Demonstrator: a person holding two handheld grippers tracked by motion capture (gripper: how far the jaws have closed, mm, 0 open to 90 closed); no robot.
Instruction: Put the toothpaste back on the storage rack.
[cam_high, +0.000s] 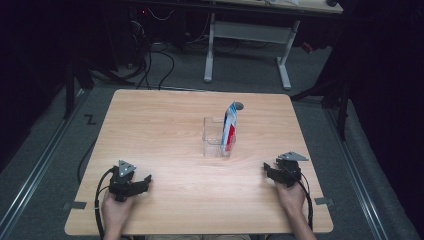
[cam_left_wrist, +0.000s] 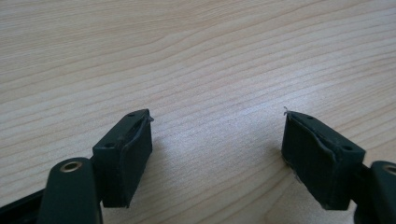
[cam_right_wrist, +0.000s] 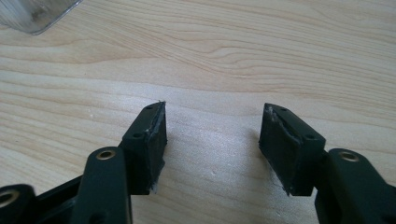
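Observation:
A clear plastic box (cam_high: 214, 137) stands near the middle of the wooden table (cam_high: 165, 130). A red, white and blue tube-like package (cam_high: 229, 127) stands upright in the box's right side. My left gripper (cam_high: 146, 181) rests near the front left of the table, held by a hand, jaws open with bare wood between them (cam_left_wrist: 217, 123). My right gripper (cam_high: 266, 170) rests near the front right, also open and empty (cam_right_wrist: 212, 121). A corner of the clear box (cam_right_wrist: 35, 14) shows at the top left of the right gripper view.
Beyond the table's far edge stands a white-legged desk (cam_high: 250, 35) with cables (cam_high: 150, 55) on the grey floor. Metal rails (cam_high: 35, 165) run along both sides of the table. A small dark round mark (cam_high: 239, 105) lies behind the box.

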